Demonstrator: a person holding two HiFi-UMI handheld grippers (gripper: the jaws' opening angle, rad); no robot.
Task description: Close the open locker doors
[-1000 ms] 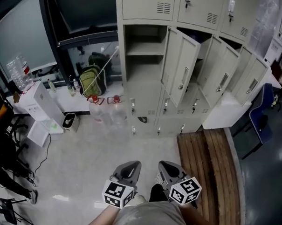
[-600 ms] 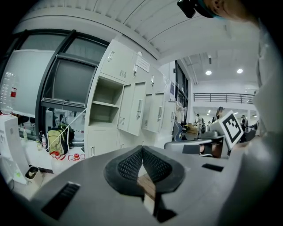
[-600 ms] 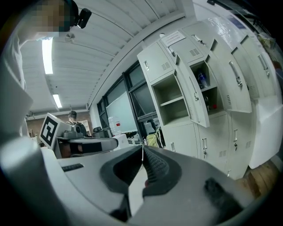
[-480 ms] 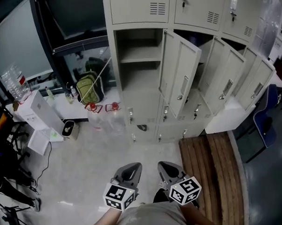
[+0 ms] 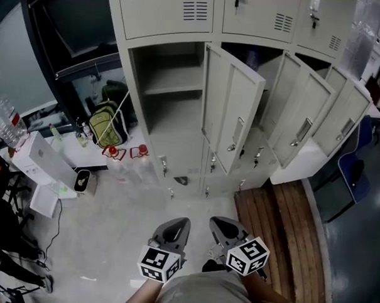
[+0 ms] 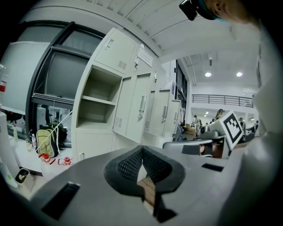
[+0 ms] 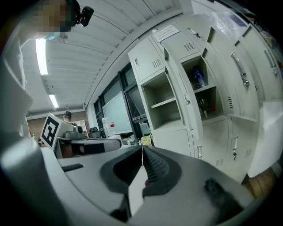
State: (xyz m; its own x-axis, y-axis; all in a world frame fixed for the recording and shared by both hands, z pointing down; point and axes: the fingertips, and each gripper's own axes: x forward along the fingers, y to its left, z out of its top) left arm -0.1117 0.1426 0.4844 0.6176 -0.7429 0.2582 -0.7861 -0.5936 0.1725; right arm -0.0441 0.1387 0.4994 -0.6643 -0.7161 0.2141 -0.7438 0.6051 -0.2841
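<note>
We hold left gripper [image 5: 176, 226] & right gripper [image 5: 227, 227] near us, jaws pressed together, nothing btwn; locker doors [image 5: 232, 115] open on far side.

- the top row of lockers [image 5: 164, 11] was cut off by the upper edge of the head view.
- the middle open door [image 5: 232, 118] hid most of its own compartment; a dark thing [image 5: 252, 57] showing above it could not be told.
- the clear bottles [image 5: 1, 117] ran off the left edge.
- small things on the white tabletop [image 5: 73, 152] were too small to name.
- the hands holding the left hand-held gripper [image 5: 174, 225] and the right hand-held gripper [image 5: 227, 226] were hidden under the marker cubes and the person's clothing.
- in the right gripper view, the things on the locker shelf [image 7: 201, 88] were too small to tell.
- in the left gripper view, the far people [image 6: 219, 114] were mere specks.
</note>
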